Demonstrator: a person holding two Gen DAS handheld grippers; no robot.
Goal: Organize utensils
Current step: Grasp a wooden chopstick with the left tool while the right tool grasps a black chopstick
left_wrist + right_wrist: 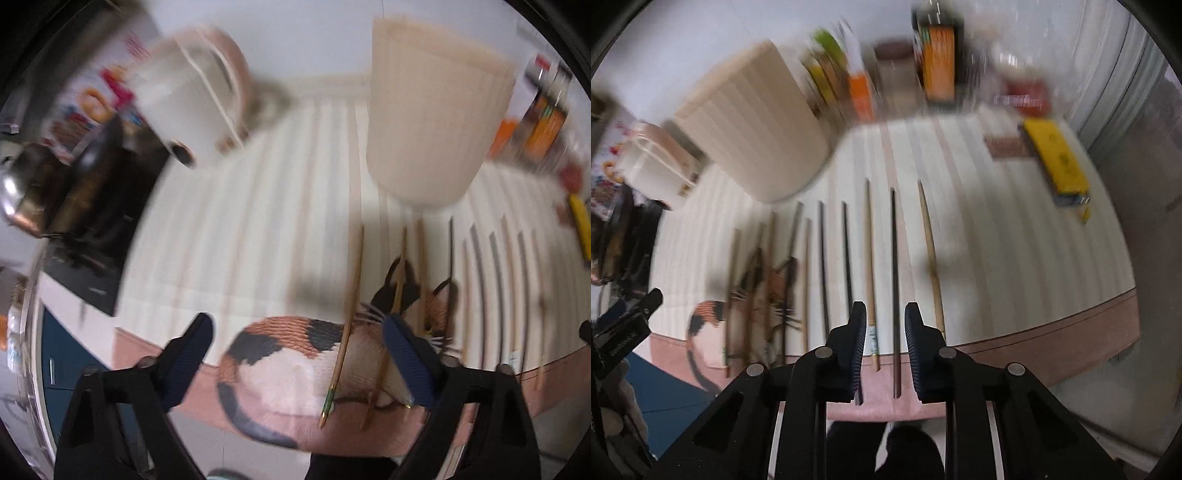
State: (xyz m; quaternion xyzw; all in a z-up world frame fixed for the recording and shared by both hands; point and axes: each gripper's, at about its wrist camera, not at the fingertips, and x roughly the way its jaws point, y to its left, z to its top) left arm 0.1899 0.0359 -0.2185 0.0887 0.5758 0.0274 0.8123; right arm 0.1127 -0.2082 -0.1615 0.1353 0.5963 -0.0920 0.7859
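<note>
Several chopsticks lie side by side on a cream striped mat (997, 240) with a calico cat picture (280, 354). My left gripper (299, 354) hangs open over the cat picture. A light wooden chopstick (345, 332) shows between its fingers, clear of both pads. My right gripper (886, 328) stands with its jaws narrow but apart. Below the gap run a dark chopstick (894, 258) and a pale chopstick (870, 251); neither pad presses on them. A beige ribbed holder (436, 110) (753, 129) stands behind the row. Both views are blurred.
A white jug-like container (184, 96) (653, 166) stands left of the holder. Bottles and packets (934, 55) line the back wall. A yellow box (1056, 158) lies at the right of the mat. Dark cookware (44, 192) sits at the far left. The mat's pink border (1052, 339) marks the near edge.
</note>
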